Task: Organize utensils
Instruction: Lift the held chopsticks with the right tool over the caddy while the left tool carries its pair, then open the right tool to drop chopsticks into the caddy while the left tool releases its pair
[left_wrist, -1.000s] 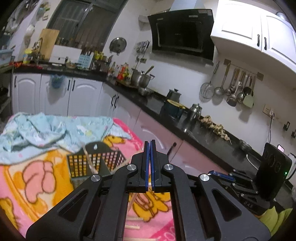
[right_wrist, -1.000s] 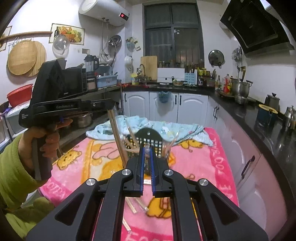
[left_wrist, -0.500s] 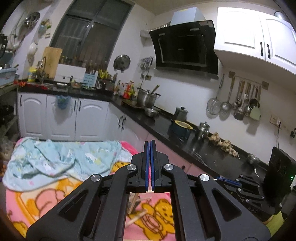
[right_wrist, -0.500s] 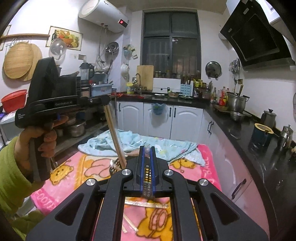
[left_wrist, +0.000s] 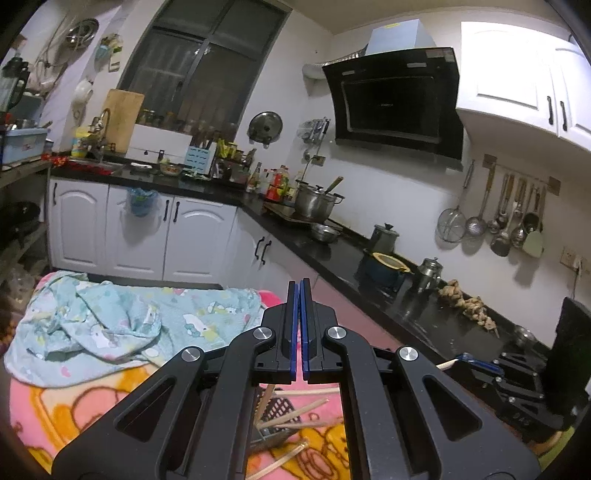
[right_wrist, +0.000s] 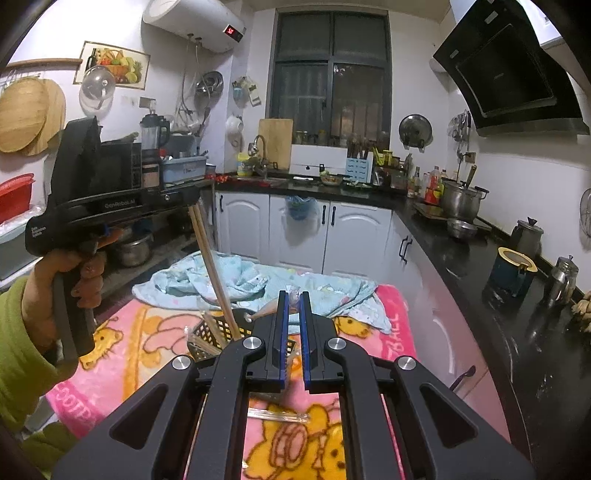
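Nearest in the right wrist view, the right gripper (right_wrist: 292, 332) is seen with its jaws nearly closed, a narrow gap left between the blue pads. Something pale and clear, perhaps a wrapper, shows at the tips and in the gap, but whether it is actually gripped cannot be told. In its own view the left gripper (left_wrist: 298, 328) is fully closed, pad against pad. From the right wrist view a pair of chopsticks (right_wrist: 210, 266) is seen pinched at its upper end by those jaws and hanging down towards the basket (right_wrist: 221, 332).

Below the grippers, on the pink cartoon blanket (right_wrist: 147, 332) that covers the table, loose chopsticks (left_wrist: 295, 410) are left scattered beside and against the basket, and a wrapped pair (right_wrist: 277, 415) lies flat near the blanket's near edge. The dark mesh basket stands towards the middle of the blanket and already holds several sticks leaning at angles, along with what looks like a spoon.

The task is judged to be partly done: some utensils are collected in the basket, one pair is carried above it and not yet dropped in, and several pieces remain to be gathered from the blanket.

Further back, a crumpled light-blue cloth (right_wrist: 236, 280) is spread along the blanket's far edge. Behind it the white cabinets (right_wrist: 306, 236) and the black counter (right_wrist: 461, 251) are seen.
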